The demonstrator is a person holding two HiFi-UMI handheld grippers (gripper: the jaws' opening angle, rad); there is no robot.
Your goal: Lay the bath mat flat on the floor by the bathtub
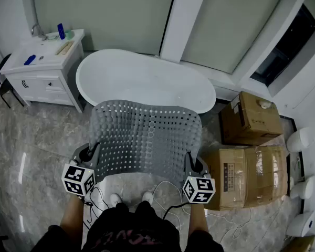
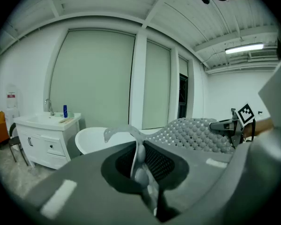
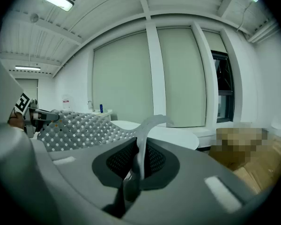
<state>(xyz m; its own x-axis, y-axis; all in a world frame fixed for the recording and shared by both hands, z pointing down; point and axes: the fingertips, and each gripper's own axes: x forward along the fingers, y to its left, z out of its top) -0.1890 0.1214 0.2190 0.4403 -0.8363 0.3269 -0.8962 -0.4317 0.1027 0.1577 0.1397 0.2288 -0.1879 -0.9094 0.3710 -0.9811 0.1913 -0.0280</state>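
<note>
A single grey, hole-dotted bath mat [image 1: 144,140] is being held up in the air, spread between two hand-held grippers, not yet laid on the floor [image 1: 37,135]. Its near left corner is being pinched by the left gripper [image 1: 88,155], whose jaws are being kept closed on the mat's thin edge, and its near right corner is being clamped in the same way by the right gripper [image 1: 194,164]. The sheet is being bowed upward, and in the head view its far edge is being seen across the near rim of the one white bathtub [image 1: 142,80]. Open marble floor is being shown to the left of the person, between the tub and a single white cabinet [image 1: 42,72], on which one blue bottle [image 1: 61,31] and one tap [image 1: 38,31] are being displayed. To the right, room is being narrowed by cardboard boxes [image 1: 249,118]: at least two are being counted, with the lower one possibly two set side by side. Three rounded white fixtures [image 1: 299,139] are being lined up along the right wall. Loose white cables [image 1: 163,193] are being trailed over the floor just behind the mat's near edge, beside the tips of two white shoes [image 1: 115,198].
</note>
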